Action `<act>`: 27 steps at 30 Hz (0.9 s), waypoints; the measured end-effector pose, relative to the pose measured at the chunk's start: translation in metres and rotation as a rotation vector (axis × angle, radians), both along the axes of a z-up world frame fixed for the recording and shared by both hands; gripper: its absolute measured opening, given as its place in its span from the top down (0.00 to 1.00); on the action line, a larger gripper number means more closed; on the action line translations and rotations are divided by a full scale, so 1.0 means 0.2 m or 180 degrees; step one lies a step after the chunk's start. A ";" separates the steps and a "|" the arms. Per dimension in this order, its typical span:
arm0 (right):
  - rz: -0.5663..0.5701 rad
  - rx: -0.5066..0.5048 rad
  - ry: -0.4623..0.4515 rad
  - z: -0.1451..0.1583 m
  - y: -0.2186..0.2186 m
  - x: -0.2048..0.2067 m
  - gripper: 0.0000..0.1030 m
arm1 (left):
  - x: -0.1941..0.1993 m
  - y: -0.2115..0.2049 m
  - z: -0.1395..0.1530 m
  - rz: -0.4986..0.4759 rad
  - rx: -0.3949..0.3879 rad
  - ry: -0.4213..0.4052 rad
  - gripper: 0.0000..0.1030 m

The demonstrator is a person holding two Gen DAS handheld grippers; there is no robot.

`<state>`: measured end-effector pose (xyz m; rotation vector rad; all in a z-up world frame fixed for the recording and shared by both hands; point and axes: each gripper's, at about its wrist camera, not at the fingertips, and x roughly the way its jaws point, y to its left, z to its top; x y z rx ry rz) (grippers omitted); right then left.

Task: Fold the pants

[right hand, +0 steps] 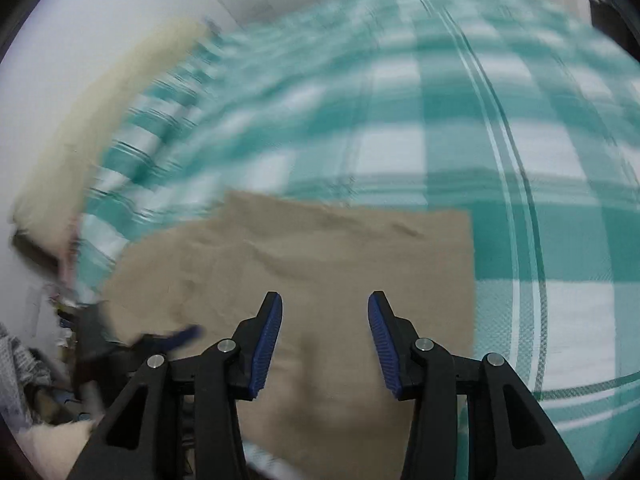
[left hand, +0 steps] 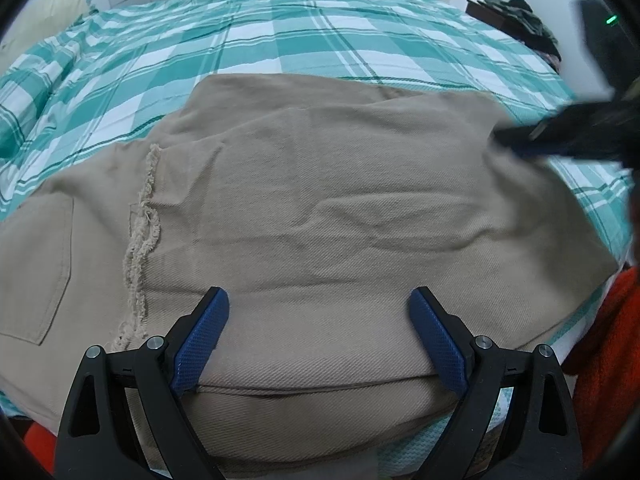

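Pants of tan twill (left hand: 320, 208) lie folded over on the teal-and-white checked bed (left hand: 280, 32) — folding looks midway. Left hand-held gripper (left hand: 318, 308) hovers spread above the near edge; right hand-held gripper (right hand: 325, 312) is spread, empty — next comes another fold. No writing readable.

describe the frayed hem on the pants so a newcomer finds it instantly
Start at the teal-and-white checked bedspread; the tan pants lie folded across it. On their left side, beside a patch pocket, runs the frayed hem: the only ragged, pale fringe on smooth cloth.
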<state>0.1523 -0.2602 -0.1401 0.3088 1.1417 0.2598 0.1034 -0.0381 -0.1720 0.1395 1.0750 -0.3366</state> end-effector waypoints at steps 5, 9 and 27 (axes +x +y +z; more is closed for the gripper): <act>-0.0385 -0.0057 0.0228 -0.15 -0.10 0.07 0.84 | -0.01 0.00 -0.01 -0.0001 0.0026 -0.0031 0.10; -0.0246 -0.0297 -0.0186 0.04 -0.03 -0.04 0.78 | 0.00 -0.01 -0.01 -0.0005 0.0021 -0.0050 0.10; 0.0185 -0.0862 -0.0809 -0.18 0.09 -0.43 0.50 | -0.01 -0.01 -0.02 -0.0021 0.0029 -0.0099 0.09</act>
